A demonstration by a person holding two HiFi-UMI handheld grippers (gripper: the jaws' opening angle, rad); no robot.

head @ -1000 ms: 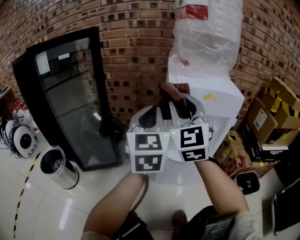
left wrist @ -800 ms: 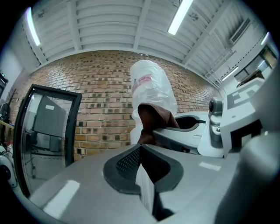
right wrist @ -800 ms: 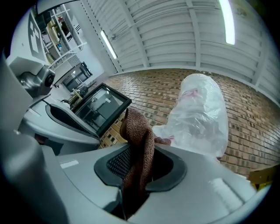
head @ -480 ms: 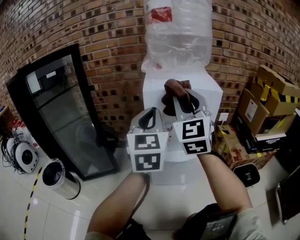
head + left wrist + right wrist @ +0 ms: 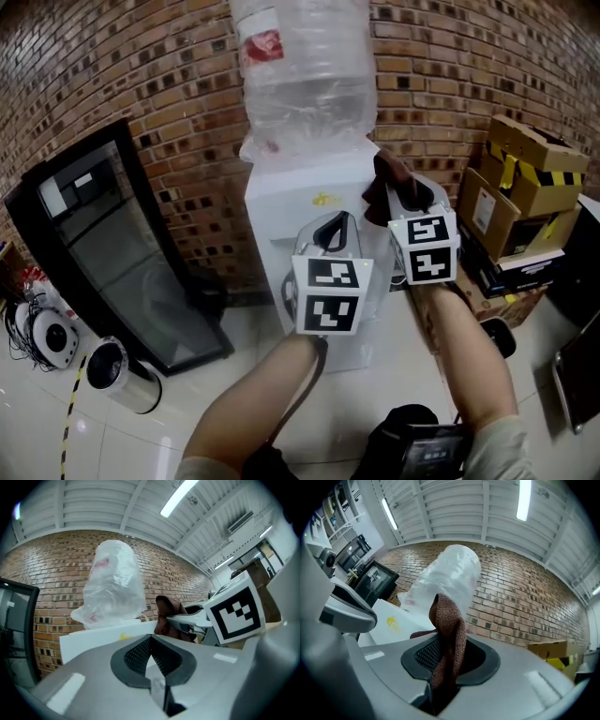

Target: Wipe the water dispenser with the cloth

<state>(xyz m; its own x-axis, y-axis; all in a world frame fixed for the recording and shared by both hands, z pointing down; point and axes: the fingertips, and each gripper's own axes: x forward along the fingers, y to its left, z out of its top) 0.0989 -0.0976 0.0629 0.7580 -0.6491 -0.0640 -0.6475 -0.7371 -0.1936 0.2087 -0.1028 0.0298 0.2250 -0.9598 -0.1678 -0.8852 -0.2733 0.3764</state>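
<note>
The white water dispenser (image 5: 300, 206) stands against the brick wall with a clear plastic-wrapped bottle (image 5: 305, 75) on top. My right gripper (image 5: 398, 187) is shut on a brown cloth (image 5: 384, 178) and holds it at the dispenser's upper right corner; whether the cloth touches the dispenser I cannot tell. In the right gripper view the cloth (image 5: 447, 630) stands up out of the jaws with the bottle (image 5: 450, 581) behind it. My left gripper (image 5: 335, 227) is shut and empty in front of the dispenser's face. The left gripper view shows the dispenser's top (image 5: 103, 639) and the cloth (image 5: 168, 613).
A black glass-fronted cabinet (image 5: 103, 244) leans against the wall at the left, with a steel bin (image 5: 117, 375) in front of it. Stacked cardboard boxes (image 5: 520, 178) crowd the dispenser's right side. White round objects (image 5: 42, 337) lie at the far left on the tiled floor.
Both grippers have moved right across the dispenser's front. The cloth has gone from the middle of the front to the upper right corner. Neither gripper's jaws have changed.
</note>
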